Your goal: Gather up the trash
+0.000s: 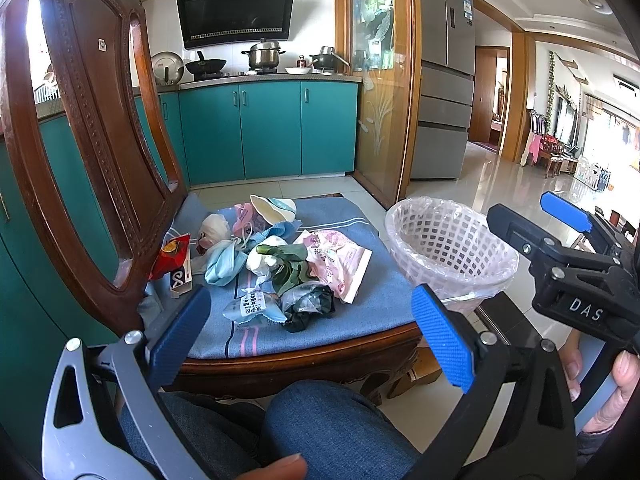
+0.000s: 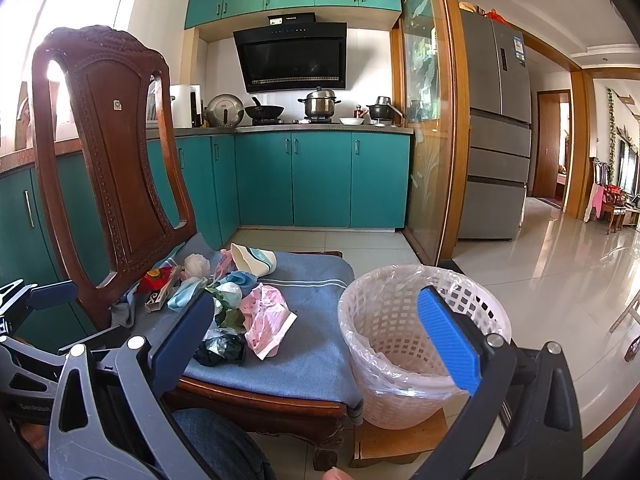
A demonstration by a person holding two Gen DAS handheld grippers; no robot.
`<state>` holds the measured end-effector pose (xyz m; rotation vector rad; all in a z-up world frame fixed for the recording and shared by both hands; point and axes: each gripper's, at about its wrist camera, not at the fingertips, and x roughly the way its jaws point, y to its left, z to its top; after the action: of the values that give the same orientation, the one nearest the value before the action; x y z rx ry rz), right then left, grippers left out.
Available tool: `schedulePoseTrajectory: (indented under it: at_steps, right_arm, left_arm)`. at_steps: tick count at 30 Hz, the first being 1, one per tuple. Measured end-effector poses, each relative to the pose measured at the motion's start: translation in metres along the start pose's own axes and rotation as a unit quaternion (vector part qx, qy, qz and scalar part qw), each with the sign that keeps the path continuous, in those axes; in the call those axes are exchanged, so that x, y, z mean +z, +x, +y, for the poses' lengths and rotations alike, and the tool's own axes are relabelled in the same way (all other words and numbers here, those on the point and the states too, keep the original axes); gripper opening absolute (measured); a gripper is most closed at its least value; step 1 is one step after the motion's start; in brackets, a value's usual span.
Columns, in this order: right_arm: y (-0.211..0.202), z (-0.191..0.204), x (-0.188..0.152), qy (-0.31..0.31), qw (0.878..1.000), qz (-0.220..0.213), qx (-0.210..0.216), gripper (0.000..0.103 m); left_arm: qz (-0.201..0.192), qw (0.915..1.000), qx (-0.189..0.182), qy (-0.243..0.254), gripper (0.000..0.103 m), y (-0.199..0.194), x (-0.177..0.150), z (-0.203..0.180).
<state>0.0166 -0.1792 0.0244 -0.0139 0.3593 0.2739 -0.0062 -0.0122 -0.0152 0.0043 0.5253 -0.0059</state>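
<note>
Crumpled plastic trash [image 1: 280, 264] on cushioned chair [image 1: 360, 240], lattice bin [image 1: 448, 248] beside

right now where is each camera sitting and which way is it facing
Left wrist: on the left gripper, low before the chair seat, facing the trash pile and kitchen; shows its open jaws, a denim knee, a thumb, the right gripper and the hand holding it.
Right wrist: on the right gripper, further right, facing the lined basket and chair; shows its open jaws, the knee, the left gripper at the left edge.
Both share: chair, trash, basket, teal cabinets, fridge.
</note>
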Motion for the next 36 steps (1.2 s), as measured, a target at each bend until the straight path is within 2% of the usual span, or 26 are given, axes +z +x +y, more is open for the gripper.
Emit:
schedulePoseTrajectory:
  at_steps: [36]
  right_arm:
    - [0.0005, 0.0034, 0.0029, 0.002, 1.0, -0.001, 0.0, 0.1]
  left_arm:
    - [0.006, 1.0, 0.001, -0.001, 0.1, -0.001, 0.0074, 0.0043]
